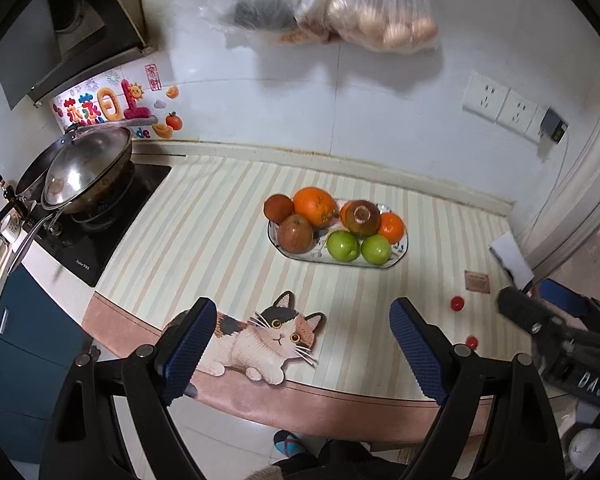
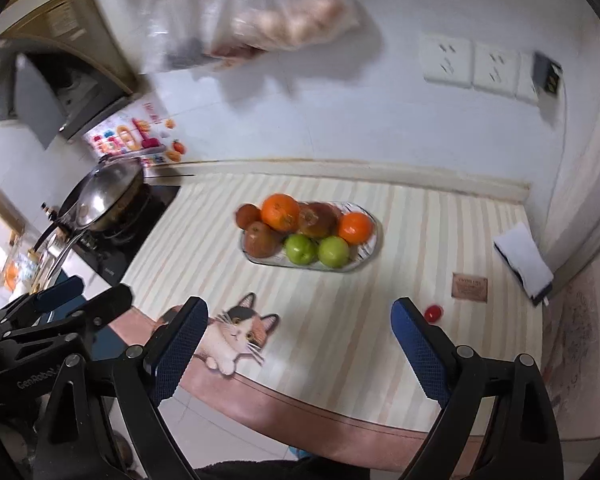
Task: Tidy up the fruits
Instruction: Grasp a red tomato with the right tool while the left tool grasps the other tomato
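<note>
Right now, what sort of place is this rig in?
Most likely a home kitchen: a wok sits on a black hob under a range hood, beside a striped counter with a plate of fruit.

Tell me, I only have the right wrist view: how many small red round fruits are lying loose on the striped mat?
Observer: Two. The left wrist view shows a second small red round fruit nearer the front edge of the striped mat than the other red fruit.
Operator: Is the left gripper carrying anything?
Observer: No. The left gripper is open, with nothing between its blue pads.
Operator: How many oranges are on the oval patterned plate?
Observer: Three. A third round orange peeks out behind the brownish fruit.
</note>
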